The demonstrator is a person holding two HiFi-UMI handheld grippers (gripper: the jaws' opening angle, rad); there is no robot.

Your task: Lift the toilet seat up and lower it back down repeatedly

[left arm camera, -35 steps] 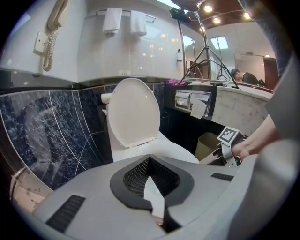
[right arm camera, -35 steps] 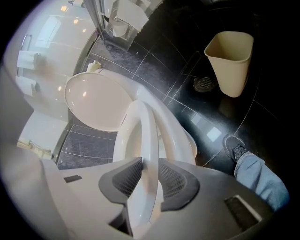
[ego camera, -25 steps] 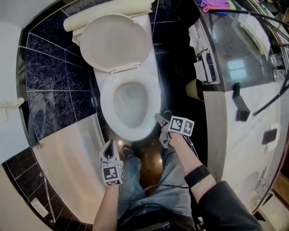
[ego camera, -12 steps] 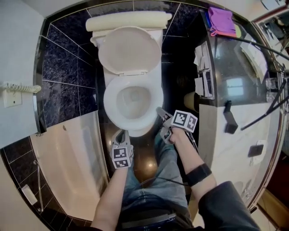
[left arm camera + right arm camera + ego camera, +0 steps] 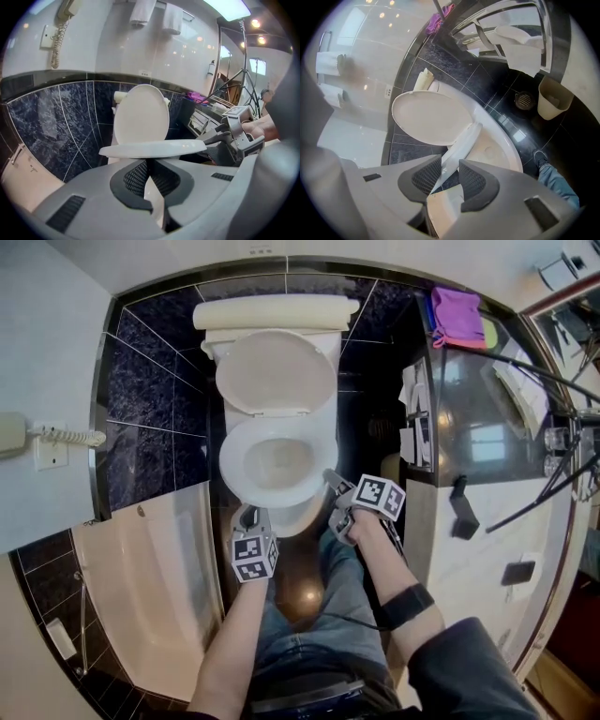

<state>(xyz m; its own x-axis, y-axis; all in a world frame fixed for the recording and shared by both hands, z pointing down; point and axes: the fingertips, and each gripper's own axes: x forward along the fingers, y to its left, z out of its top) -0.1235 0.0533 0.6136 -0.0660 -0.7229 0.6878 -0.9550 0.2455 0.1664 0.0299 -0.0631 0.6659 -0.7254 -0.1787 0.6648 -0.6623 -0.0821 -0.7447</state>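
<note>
One lift is under way, as I'm reading it: the seat (image 5: 459, 146) is hanging a little way above the bowl (image 5: 278, 465), roughly level and nowhere near upright, with its front rim running between the jaws of the right gripper (image 5: 450, 164). Those jaws are standing apart around the rim and have just been opening. Dark tile is showing between the rim and one pad, so I'm judging the seat to be riding on the jaws rather than being squeezed by them. I'm seeing the lid (image 5: 277, 371) leaning back against the tank (image 5: 275, 313), which is leaving room for the seat to swing up to it. The left gripper (image 5: 147, 164) is hovering just in front of the bowl, its jaws together with nothing in them, and it is taking no part in the lift. Further out, the tub (image 5: 150, 587) is lying on the left and the counter (image 5: 487, 549) on the right. I'm reckoning that most of this upward swing is yet to be made, then the lowering and further repeats. How many rounds are already finished I cannot tell from these views.
</note>
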